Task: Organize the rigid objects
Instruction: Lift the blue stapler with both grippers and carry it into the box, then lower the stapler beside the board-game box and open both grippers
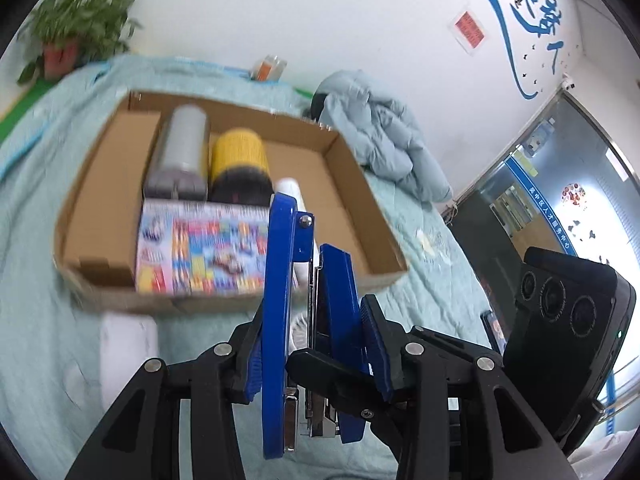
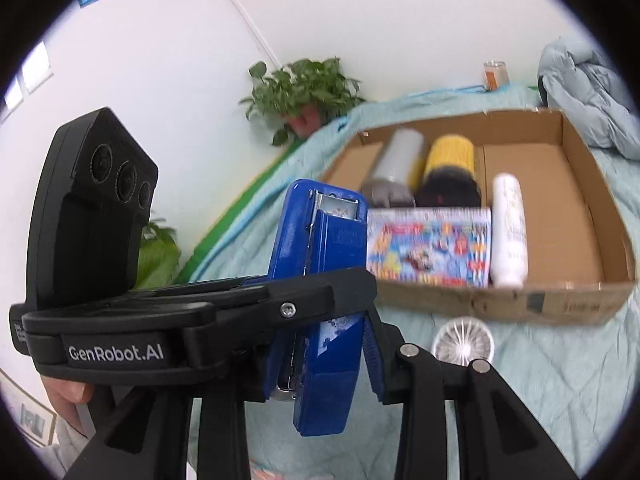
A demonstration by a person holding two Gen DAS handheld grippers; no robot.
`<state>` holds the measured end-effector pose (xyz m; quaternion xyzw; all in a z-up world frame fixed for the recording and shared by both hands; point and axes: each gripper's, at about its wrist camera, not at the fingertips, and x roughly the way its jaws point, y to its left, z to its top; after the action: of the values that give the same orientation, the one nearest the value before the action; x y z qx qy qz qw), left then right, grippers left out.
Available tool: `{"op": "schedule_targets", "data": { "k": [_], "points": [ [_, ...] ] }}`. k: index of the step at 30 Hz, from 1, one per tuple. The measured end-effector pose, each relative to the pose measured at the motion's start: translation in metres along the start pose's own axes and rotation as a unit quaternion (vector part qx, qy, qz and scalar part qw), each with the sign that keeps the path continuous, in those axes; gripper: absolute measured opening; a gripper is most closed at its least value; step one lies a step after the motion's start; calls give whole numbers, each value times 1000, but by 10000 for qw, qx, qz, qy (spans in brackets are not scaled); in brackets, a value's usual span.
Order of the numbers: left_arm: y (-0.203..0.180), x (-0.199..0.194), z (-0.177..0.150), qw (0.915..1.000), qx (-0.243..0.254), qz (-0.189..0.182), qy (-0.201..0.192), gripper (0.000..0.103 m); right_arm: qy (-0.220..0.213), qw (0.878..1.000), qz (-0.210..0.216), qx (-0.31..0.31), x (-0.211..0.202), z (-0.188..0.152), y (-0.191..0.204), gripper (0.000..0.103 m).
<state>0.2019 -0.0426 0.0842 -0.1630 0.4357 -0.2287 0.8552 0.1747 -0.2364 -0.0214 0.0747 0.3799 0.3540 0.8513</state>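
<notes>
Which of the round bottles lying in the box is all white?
The white bottle, lying at the right of the colourful box. The other two, side by side behind it, differ: one is grey, one yellow with a black end.

The print on the colourful box is smeared by blur and cannot be read. The white bottle is largely hidden behind the blue stapler. The small fan is partly covered by gripper linkage. The jar by the wall is too small to be identified.

Cardboard box is bare right of white bottle; left side packed.
</notes>
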Motion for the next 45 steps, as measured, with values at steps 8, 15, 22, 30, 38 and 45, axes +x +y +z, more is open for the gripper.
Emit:
{"op": "schedule_targets", "data": {
  "k": [8,15,22,30,38,45],
  "points": [
    [27,10,54,10000,-10,72,59,39,56,9997,101,219,36,41,-7,34],
    [77,52,83,9986,-398,71,352,38,464,9982,114,371,88,65,-30,33],
    [128,112,88,9935,-779,-59,826,35,903,9933,-188,702,130,63,-59,32],
    [150,129,90,9922,-706,205,1002,43,1283,9858,-320,1035,155,60,-74,35],
    [155,99,94,9941,-559,666,653,50,1405,9848,-662,782,161,65,-56,35],
    [154,71,82,9951,-488,801,311,58,1330,9850,-784,774,156,63,-59,55]
  ]
}}
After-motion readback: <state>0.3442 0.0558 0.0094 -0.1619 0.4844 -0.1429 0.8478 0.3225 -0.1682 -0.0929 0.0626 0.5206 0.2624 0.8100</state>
